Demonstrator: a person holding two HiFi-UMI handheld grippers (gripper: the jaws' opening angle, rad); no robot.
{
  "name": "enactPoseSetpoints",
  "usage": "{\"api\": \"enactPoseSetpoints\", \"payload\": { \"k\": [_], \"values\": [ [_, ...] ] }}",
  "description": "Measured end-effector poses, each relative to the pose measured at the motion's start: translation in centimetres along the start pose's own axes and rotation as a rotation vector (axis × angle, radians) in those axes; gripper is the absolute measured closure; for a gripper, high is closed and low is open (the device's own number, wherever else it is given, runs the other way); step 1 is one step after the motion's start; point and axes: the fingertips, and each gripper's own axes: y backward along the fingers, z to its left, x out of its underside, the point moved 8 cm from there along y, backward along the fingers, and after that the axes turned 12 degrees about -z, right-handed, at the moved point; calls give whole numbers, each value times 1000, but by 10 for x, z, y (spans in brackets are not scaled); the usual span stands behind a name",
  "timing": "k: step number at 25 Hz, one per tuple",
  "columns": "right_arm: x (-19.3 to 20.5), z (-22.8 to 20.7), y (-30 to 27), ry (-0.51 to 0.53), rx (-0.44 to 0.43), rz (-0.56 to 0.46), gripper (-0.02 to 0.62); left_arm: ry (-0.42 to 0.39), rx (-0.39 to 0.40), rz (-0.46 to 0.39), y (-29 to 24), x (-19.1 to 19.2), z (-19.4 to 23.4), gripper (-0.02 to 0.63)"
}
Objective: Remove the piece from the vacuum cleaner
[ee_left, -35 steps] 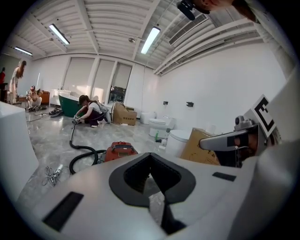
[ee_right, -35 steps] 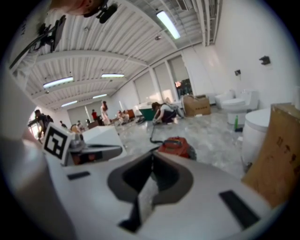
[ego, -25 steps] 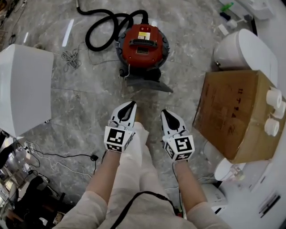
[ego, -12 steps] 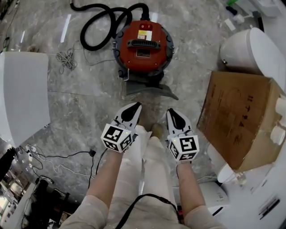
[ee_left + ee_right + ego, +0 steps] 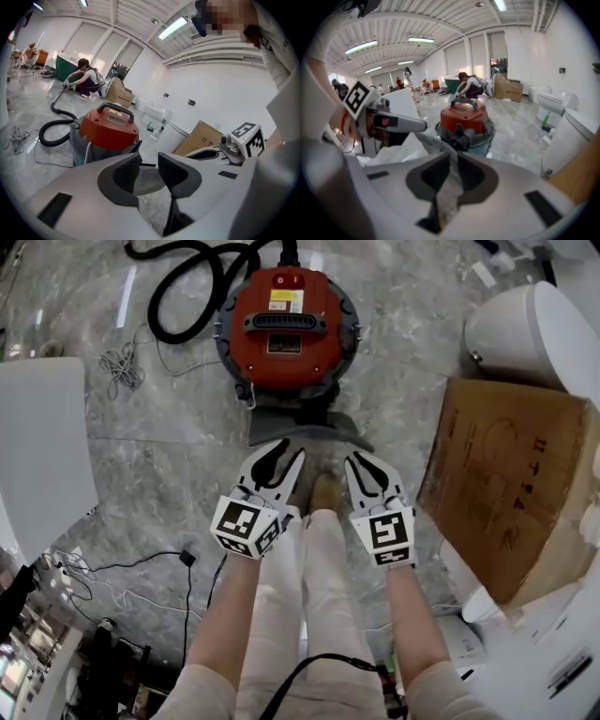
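Note:
The red vacuum cleaner point(image 5: 286, 324) stands on the marble floor, its black hose point(image 5: 187, 287) curling off to the far left. A grey wedge-shaped piece point(image 5: 305, 427) sticks out of its near side. In the head view my left gripper point(image 5: 281, 454) and right gripper point(image 5: 366, 460) hover side by side just short of that piece, above the person's legs and shoe. The left jaws have just been opening and stand apart with nothing between them point(image 5: 147, 166). The right jaws have just been opening too and show only a narrow empty gap point(image 5: 453, 164). Both gripper views face the vacuum cleaner point(image 5: 108, 129) point(image 5: 464, 119).
A cardboard box point(image 5: 511, 474) lies at the right, with a white toilet point(image 5: 525, 334) beyond it. A white cabinet point(image 5: 42, 446) stands at the left. Loose cords point(image 5: 122, 367) lie near the hose, and more cables point(image 5: 141, 568) at the lower left. People crouch far behind the vacuum.
Both grippers have moved forward and down towards the vacuum's grey piece. The left jaws, shut before, now stand apart. The right jaws have parted slightly.

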Motion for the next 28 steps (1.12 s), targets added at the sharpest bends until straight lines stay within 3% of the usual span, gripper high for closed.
{"api": "enactPoseSetpoints", "payload": {
  "k": [3, 6, 9, 12, 18, 28],
  "values": [
    [1, -6, -13, 31, -31, 27, 529, -16, 12, 6, -6, 1, 3, 446],
    [1, -7, -23, 95, -77, 67, 496, -83, 18, 38, -9, 1, 3, 415],
    [1, -8, -37, 173, -134, 113, 460, -194, 25, 92, -13, 1, 5, 378],
    [1, -12, -49, 221, -170, 140, 432, -316, 60, 165, -20, 5, 4, 249],
    [9, -17, -66, 257, -256, 206, 386, -520, 87, 290, -29, 14, 8, 221],
    [21, -12, -87, 356, -330, 261, 373, -538, 39, 394, -38, 34, 23, 221]
  ]
}}
